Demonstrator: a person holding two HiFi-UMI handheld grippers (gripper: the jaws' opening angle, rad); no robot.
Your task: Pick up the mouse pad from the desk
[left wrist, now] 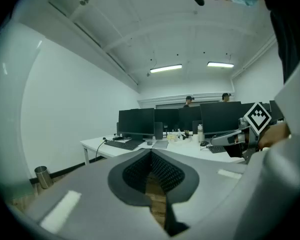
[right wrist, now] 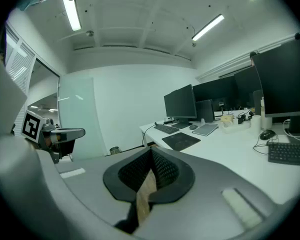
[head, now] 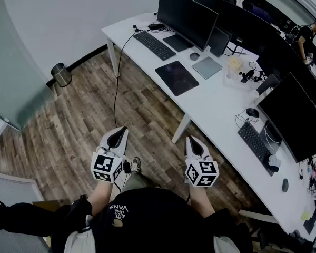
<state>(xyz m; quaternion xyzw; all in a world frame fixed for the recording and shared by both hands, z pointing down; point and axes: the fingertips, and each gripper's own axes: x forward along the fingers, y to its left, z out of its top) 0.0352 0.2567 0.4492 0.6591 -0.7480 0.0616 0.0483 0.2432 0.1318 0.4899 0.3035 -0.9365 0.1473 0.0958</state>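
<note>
The dark mouse pad (head: 176, 77) lies flat on the white desk (head: 210, 101), in front of a monitor (head: 187, 17) and beside a keyboard (head: 155, 45). It also shows in the right gripper view as a dark sheet, the mouse pad (right wrist: 180, 140), near the desk's front edge. Both grippers hang over the wood floor, well short of the desk. My left gripper (head: 119, 132) is shut with nothing in it, and so is my right gripper (head: 192, 140). In their own views the left gripper (left wrist: 151, 154) and the right gripper (right wrist: 151, 151) show pads pressed together.
A light grey pad (head: 207, 67) and a mouse (head: 194, 56) lie just right of the dark pad. A cable (head: 117, 78) hangs from the desk to the floor. A metal bin (head: 61, 74) stands by the wall. More monitors and a second keyboard (head: 255, 141) fill the desk's right end.
</note>
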